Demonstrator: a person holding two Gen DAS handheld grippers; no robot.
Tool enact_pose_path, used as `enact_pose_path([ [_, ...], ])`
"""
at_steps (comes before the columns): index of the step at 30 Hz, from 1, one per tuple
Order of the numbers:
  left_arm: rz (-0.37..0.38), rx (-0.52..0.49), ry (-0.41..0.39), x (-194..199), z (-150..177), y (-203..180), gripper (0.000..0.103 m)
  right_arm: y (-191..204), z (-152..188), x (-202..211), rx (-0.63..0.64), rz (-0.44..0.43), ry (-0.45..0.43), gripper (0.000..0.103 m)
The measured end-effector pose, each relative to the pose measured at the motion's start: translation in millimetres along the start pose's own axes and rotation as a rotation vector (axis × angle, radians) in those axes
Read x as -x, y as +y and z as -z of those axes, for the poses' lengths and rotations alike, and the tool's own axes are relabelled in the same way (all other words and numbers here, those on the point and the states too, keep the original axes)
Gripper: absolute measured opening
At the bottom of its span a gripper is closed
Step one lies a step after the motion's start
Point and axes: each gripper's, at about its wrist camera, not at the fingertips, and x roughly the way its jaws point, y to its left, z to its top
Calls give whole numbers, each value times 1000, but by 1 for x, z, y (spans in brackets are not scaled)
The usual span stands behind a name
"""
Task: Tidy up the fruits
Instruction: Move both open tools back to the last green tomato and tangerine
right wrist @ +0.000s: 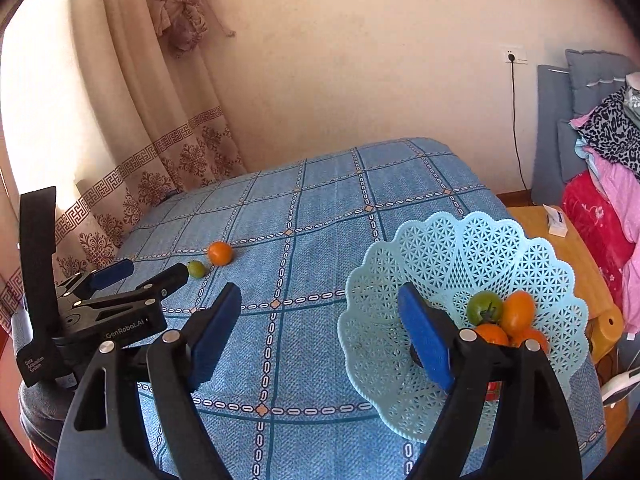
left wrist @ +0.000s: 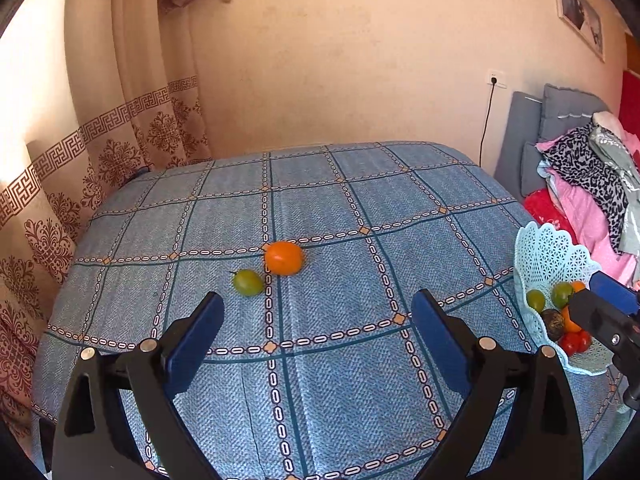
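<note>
Likely a bedroom: curtain (left wrist: 120, 128), bedding (left wrist: 592, 184).

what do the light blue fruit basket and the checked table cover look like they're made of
The fruit basket looks like moulded plastic: a pale blue, matte, openwork lattice with a scalloped rim that holds its shape stiffly. The table cover looks like woven fabric: a fine textured weave in blue with a printed or woven grid of chain-like lines, matte, draping softly over the edges. The exact fibre cannot be told.

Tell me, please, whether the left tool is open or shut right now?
Open. The left tool has its two blue pads spread wide with only tablecloth between them, short of the green fruit and orange fruit.
</note>
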Motion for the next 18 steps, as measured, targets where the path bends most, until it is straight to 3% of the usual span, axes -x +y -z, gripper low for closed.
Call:
enact_pose_path([
  [18, -109, 58, 93, -61, -1, 70, 94, 53, -11, -73, 84, -32, 104, 82],
])
